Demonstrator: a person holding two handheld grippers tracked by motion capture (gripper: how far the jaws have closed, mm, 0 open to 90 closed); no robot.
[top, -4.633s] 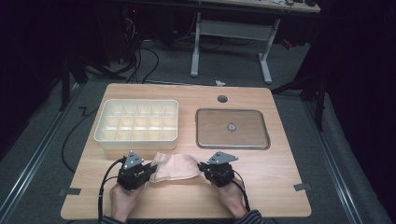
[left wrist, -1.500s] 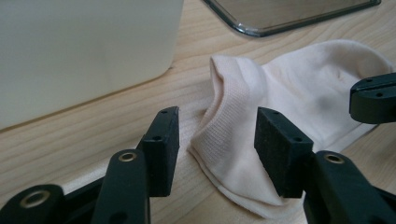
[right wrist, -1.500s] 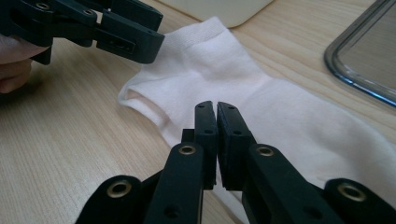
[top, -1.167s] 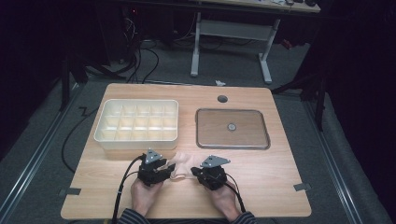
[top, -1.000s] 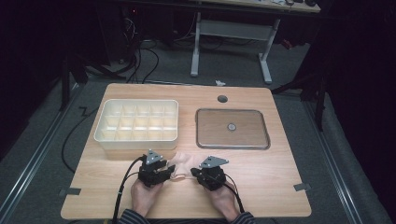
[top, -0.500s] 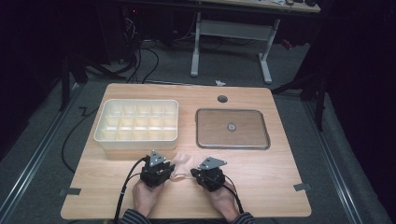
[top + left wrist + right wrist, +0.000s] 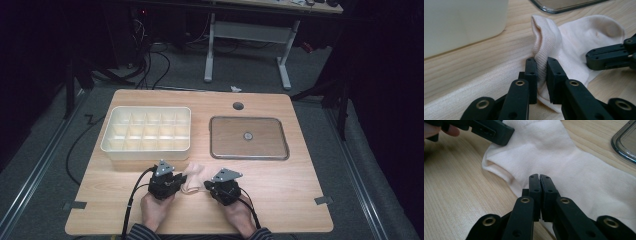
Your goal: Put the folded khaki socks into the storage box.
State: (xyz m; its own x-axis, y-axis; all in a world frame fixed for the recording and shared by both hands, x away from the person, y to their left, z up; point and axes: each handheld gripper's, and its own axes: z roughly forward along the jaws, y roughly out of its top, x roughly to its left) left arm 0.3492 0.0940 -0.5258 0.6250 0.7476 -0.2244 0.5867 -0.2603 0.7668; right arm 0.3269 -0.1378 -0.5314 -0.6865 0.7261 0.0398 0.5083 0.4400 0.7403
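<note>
**Ana:** Where is the sock?

**Ben:** It lies on the table, near the front edge, right between the two hands. The white box with little squares sits just behind it, and the metal tray is behind it to the right.

**Ana:** What are the left tongs doing?

**Ben:** They have just been closing. Now they pinch the ribbed edge of the sock, which stands up in a fold between them.

**Ana:** And the right tongs?

**Ben:** They are pressed together on the other side of the sock. I think they pinch its thin edge, with cloth right at their tips.

**Ana:** Which way does the sock lie?

**Ben:** Its long way runs from one hand across to the other. Each hand has one end, so both are just as near. I think a lift or a fold comes next.

**Ana:** Any words on it?

**Ben:** No. I see no writing on the sock, the box or the tray.
</note>
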